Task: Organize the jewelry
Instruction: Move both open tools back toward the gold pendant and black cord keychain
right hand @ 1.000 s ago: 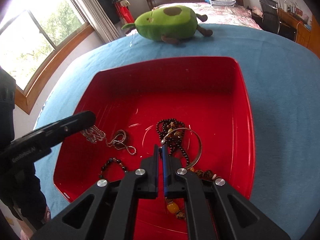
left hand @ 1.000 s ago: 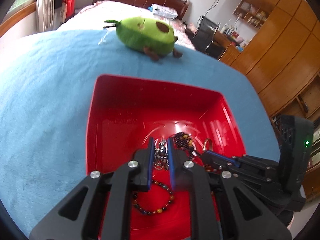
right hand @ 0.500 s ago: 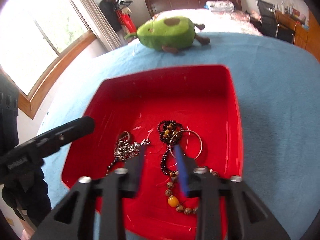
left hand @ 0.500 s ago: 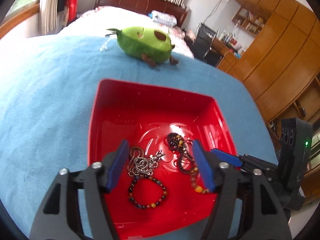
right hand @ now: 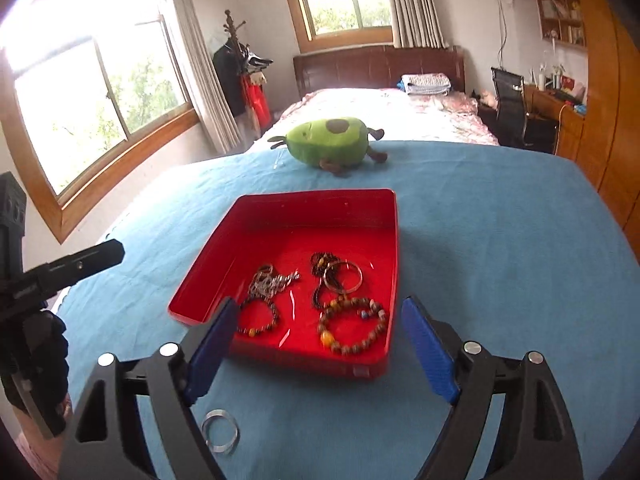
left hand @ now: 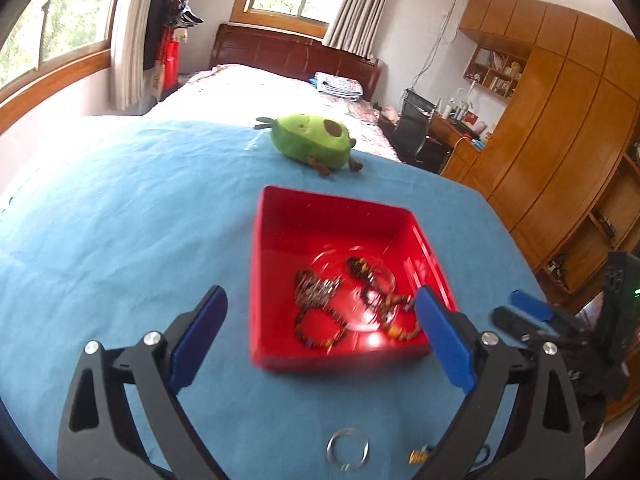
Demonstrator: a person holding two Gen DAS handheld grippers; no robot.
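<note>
A: Red plastic is the reference: the tray [right hand: 394,240] sits on the blue cloth-covered surface [right hand: 500,260]. Report its contents.

B: Inside the tray, left portion: a silver chain [right hand: 272,282] in a heap, with a dark bead bracelet [right hand: 258,318] just nearer than it. Right portion: a dark bead strand [right hand: 320,276] with a metal bangle [right hand: 343,276] lying over it. Nearest right corner of the tray: a large brown bead bracelet [right hand: 352,330] with one amber bead.

A: Items outside the tray?

B: A silver ring [right hand: 220,432] lies on the surface on the near side of the tray, apart from it. In the left wrist view a small gold-coloured piece [left hand: 418,456] lies just right of that ring [left hand: 347,449]; its type cannot be told.

A: State of the tongs.

B: Left tongs [left hand: 320,344]: spread wide, nothing between the blue pads, positioned on the near side of the tray and above the surface. Right tongs [right hand: 320,354]: likewise spread wide and holding nothing, near side of the tray, with the tray's front wall showing between the pads.

A: Beyond the tray?

B: A green avocado plush [right hand: 328,142] lies on the surface at its far edge, well apart from the tray.
</note>
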